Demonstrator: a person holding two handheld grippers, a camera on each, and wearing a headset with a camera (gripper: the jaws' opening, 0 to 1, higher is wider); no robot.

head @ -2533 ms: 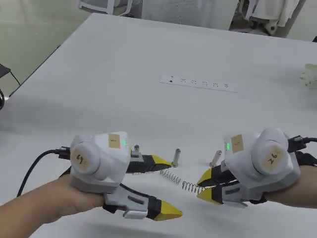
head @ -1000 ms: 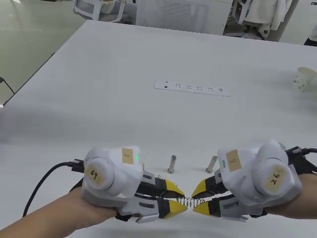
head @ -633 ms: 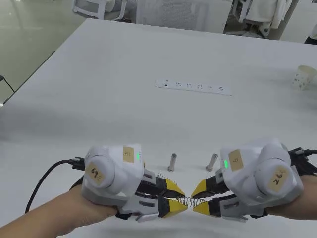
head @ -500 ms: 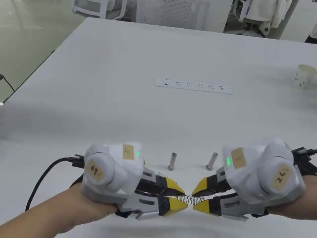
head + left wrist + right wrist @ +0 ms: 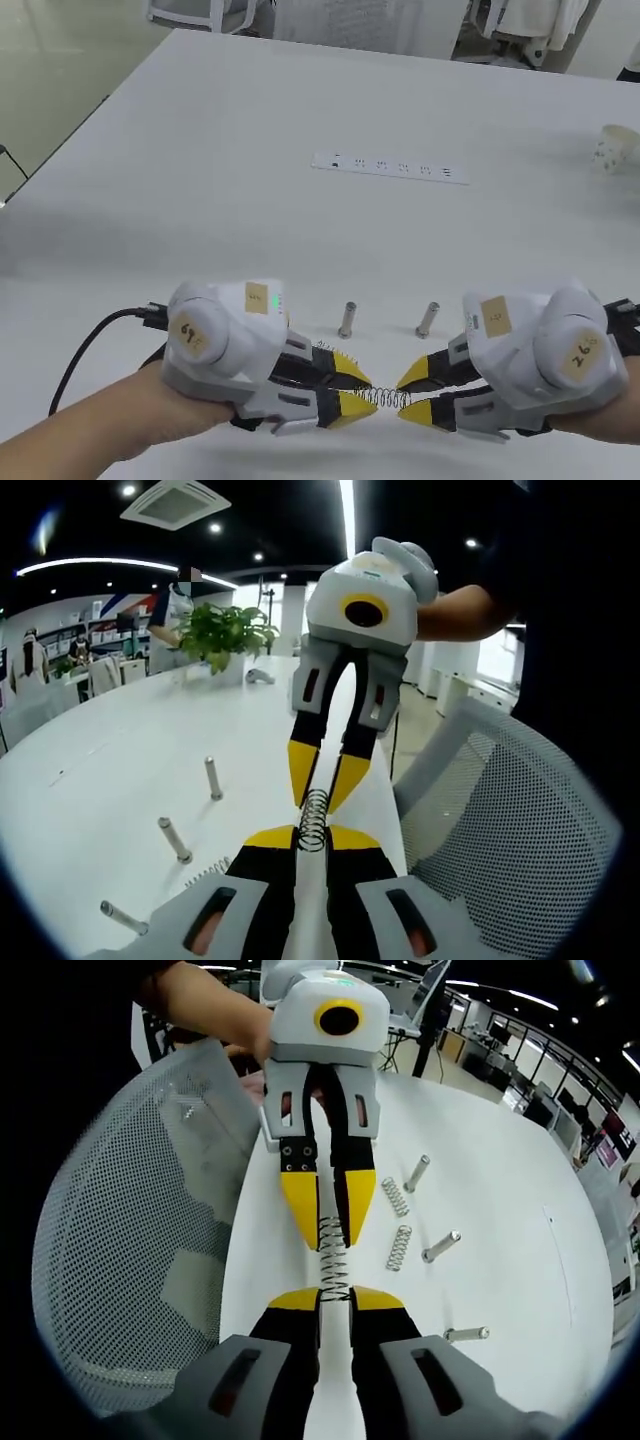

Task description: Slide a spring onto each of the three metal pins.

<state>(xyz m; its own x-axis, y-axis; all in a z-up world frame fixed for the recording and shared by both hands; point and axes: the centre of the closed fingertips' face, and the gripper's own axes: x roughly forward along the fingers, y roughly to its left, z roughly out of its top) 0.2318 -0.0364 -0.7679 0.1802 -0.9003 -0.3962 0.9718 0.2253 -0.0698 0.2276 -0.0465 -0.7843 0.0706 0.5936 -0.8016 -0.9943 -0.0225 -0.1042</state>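
Jaws: your left gripper (image 5: 350,392) and right gripper (image 5: 412,392) each pinch one end of the same spring (image 5: 385,398), at the near edge of the counter (image 5: 250,200). The spring's long axis runs side to side, straight from gripper to gripper. Just beyond stand the left pin (image 5: 347,320) and the right pin (image 5: 428,319), one off each end, so neither hand is clearly nearer. The third pin (image 5: 125,917) is hidden behind your left gripper's body from above. Loose springs (image 5: 401,1247) lie among the pins.
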